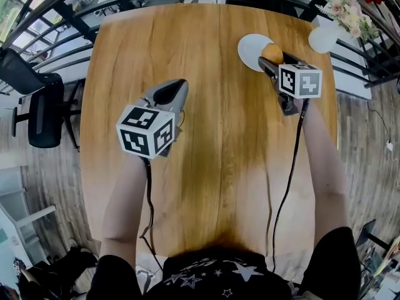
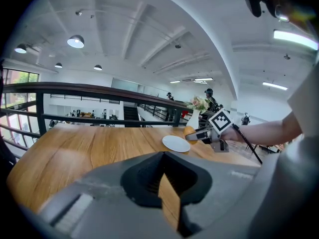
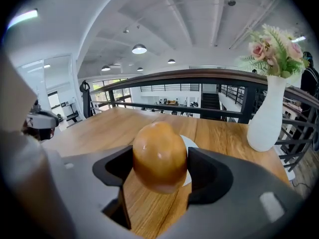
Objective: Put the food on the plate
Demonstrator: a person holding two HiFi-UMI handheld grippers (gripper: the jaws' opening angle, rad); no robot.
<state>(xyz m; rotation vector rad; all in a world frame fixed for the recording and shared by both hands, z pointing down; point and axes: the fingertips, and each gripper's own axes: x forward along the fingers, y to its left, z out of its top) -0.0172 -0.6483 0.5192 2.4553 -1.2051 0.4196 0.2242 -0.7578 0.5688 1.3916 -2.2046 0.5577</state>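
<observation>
A round, glossy orange-brown piece of food (image 3: 159,156) sits between the jaws of my right gripper (image 3: 160,169), which is shut on it. From the head view the food (image 1: 272,52) hangs at the near right edge of a small white plate (image 1: 250,47) at the table's far right. The right gripper (image 1: 270,60) points toward the plate. My left gripper (image 1: 172,91) hovers over the table's left middle, shut and empty. In the left gripper view, its jaws (image 2: 162,156) meet at the tips, and the plate (image 2: 175,143) and food (image 2: 188,130) lie ahead to the right.
A white vase (image 1: 325,36) with pink flowers stands at the far right corner of the wooden table (image 1: 212,167), close to the plate. A dark railing (image 3: 199,76) runs behind the table's far edge. A black chair (image 1: 37,108) is on the floor at left.
</observation>
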